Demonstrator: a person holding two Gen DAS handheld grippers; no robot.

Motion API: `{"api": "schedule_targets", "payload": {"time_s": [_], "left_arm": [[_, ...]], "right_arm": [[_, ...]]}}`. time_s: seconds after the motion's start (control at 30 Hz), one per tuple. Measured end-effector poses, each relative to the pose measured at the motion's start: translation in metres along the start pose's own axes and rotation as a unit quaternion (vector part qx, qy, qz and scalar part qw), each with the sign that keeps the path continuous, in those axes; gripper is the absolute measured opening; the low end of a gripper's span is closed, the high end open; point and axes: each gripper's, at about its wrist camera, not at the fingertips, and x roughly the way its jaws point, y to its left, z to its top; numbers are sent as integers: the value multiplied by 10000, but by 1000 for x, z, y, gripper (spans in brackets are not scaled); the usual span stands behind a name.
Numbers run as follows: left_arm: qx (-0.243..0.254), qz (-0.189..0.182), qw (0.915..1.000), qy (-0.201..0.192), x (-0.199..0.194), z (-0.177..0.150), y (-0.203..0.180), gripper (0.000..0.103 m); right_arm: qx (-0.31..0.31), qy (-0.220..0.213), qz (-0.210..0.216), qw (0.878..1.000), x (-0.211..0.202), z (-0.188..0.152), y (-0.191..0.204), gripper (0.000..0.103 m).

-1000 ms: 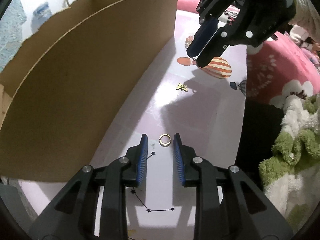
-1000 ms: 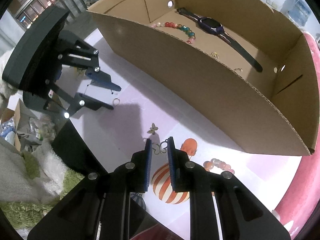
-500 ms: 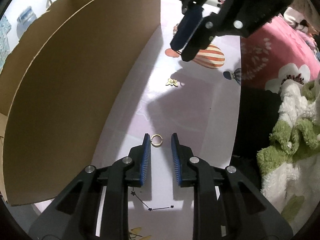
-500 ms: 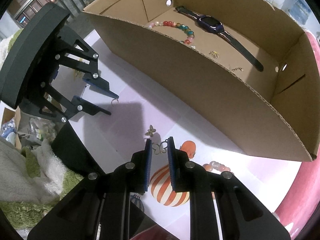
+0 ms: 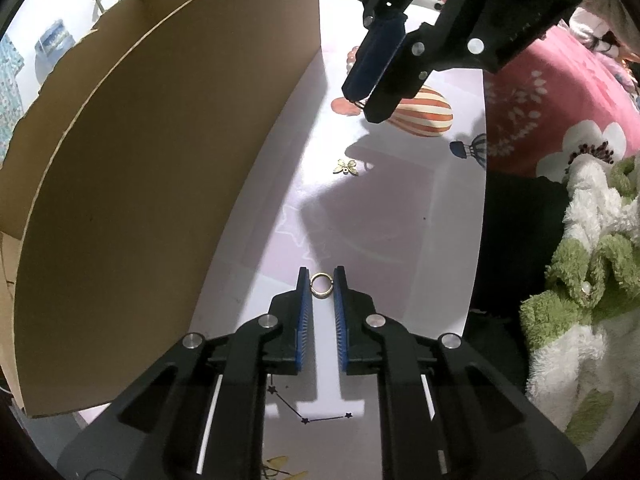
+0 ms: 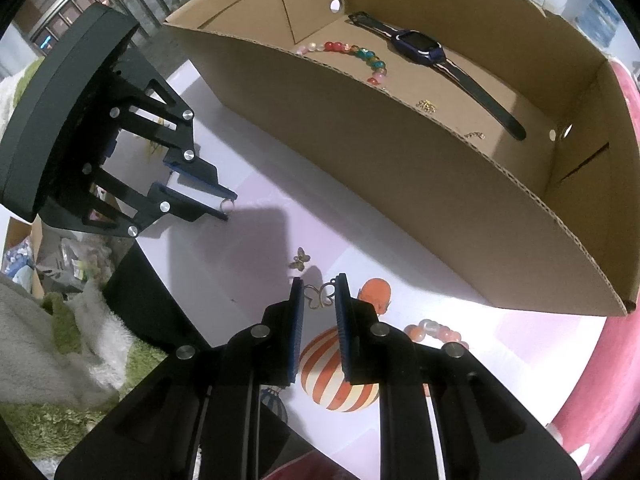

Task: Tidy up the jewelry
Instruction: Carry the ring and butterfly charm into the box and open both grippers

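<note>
A small gold ring (image 5: 321, 285) lies on the pale pink table mat (image 5: 384, 208), between the blue pads of my left gripper (image 5: 322, 276). Its jaws are closing and both pads touch the ring. In the right wrist view the ring (image 6: 227, 203) sits at the tips of that left gripper (image 6: 229, 209). My right gripper (image 6: 319, 285) is shut on a wire butterfly charm (image 6: 320, 295) and hangs above the mat. From the left it shows as the right gripper (image 5: 364, 106). A second gold butterfly charm (image 5: 347, 167) (image 6: 300, 259) lies loose on the mat between the two grippers.
An open cardboard box (image 6: 400, 184) (image 5: 160, 160) stands along the mat. It holds a bead bracelet (image 6: 348, 50), a dark watch (image 6: 424, 50) and small gold charms (image 6: 427, 106). A pink bead bracelet (image 6: 436, 330) lies by the printed striped balloon (image 6: 340, 376). A green and white plush (image 5: 580, 260) borders the mat.
My left gripper's jaws have narrowed until the pads meet the ring, and the gripper rolled slightly. The right gripper has kept still with the butterfly charm.
</note>
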Motion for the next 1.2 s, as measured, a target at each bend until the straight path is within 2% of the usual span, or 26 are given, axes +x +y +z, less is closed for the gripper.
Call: {"api": "schedule_targets", "payload": {"time_s": [0.23,0.37,0.47,0.63,0.73,0.83,0.9,0.93,1.03,1.1,1.2], "left_arm": [[-107,97,9999,-96,-4,2,-14,11],[-207,131,9991,-345,-32,2,-17,11],[-254,229,9971,-683,-66,8,-20,11],[-643,504,9877,-1337,-119,25,3,11],[-840,826,9826,-1437,-119,39,30,11],[-1327,865,9799,-1209,-94,55,72,11],[-1652,821,9789,-883,-71,65,96,11],[-1863,817,9757,-810,-60,68,108,11],[-2438,483,9664,-660,-39,74,140,11],[-2648,402,9620,-529,-31,82,156,11],[-2720,404,9610,-301,-19,94,165,11]], "right_arm": [[2,-81,-10,10000,-8,-1,0,16],[4,-316,30,9995,-30,1,3,16],[58,-642,159,9978,-60,7,4,16],[42,-1238,33,9923,-106,32,-2,16],[119,-1269,-6,9918,-111,54,-17,16],[258,-1063,-114,9939,-96,78,-40,16],[344,-875,-150,9955,-79,94,-56,16],[393,-797,-158,9959,-72,98,-61,16],[500,-517,-190,9972,-44,117,-81,16],[457,-351,-293,9979,-27,128,-88,16],[414,-200,-335,9984,-10,140,-94,16]]}}
